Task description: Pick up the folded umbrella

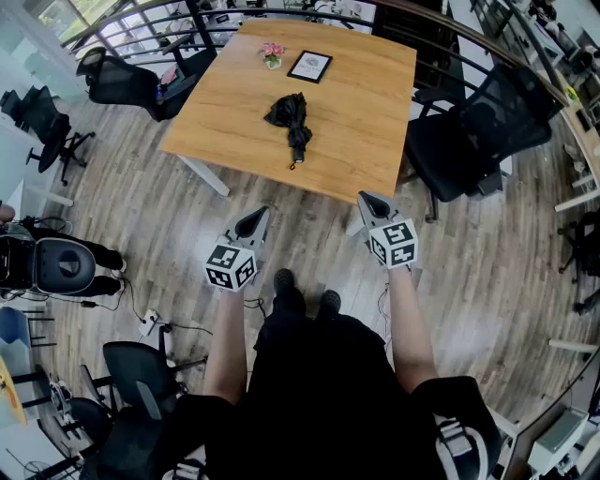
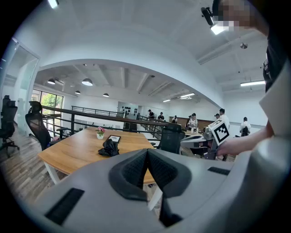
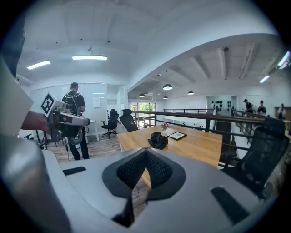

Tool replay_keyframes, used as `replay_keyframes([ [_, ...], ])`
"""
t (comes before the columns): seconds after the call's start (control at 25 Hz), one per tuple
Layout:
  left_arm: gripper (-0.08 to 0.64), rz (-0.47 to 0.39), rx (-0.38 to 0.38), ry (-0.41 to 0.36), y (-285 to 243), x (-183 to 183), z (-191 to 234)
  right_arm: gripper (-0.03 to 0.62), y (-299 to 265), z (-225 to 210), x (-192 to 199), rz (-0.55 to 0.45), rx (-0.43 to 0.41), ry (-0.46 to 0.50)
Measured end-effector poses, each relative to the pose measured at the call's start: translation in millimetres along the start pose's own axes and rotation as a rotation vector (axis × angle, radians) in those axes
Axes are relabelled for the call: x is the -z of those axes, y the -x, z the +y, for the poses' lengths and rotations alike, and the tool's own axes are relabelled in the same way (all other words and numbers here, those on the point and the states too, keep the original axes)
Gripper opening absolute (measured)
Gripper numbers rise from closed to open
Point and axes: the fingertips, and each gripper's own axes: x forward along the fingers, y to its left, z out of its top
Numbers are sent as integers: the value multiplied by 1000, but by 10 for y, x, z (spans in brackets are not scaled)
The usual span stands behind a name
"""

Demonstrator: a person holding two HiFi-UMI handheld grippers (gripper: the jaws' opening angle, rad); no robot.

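A black folded umbrella [image 1: 292, 119] lies on the wooden table [image 1: 356, 150], near its middle, handle toward me. It also shows small in the left gripper view as the umbrella [image 2: 109, 148] and in the right gripper view as the umbrella [image 3: 158, 140]. My left gripper [image 1: 260, 215] hangs short of the table's near edge, over the floor, jaws shut with nothing in them. My right gripper [image 1: 367, 199] is level with it to the right, close to the table's near corner, also shut and empty. Both are well apart from the umbrella.
A small pot of pink flowers [image 1: 273, 55] and a framed picture [image 1: 309, 66] stand at the table's far side. A black office chair [image 1: 473, 141] sits right of the table, another chair [image 1: 131, 82] at its left. A railing [image 1: 169, 23] runs behind. People stand in the background.
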Motion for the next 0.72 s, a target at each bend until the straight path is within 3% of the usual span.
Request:
replay_keyframes([
  [0.72,21,17,0,-6,-87,73,-175,8,105,-75,121,14,-7,-12],
])
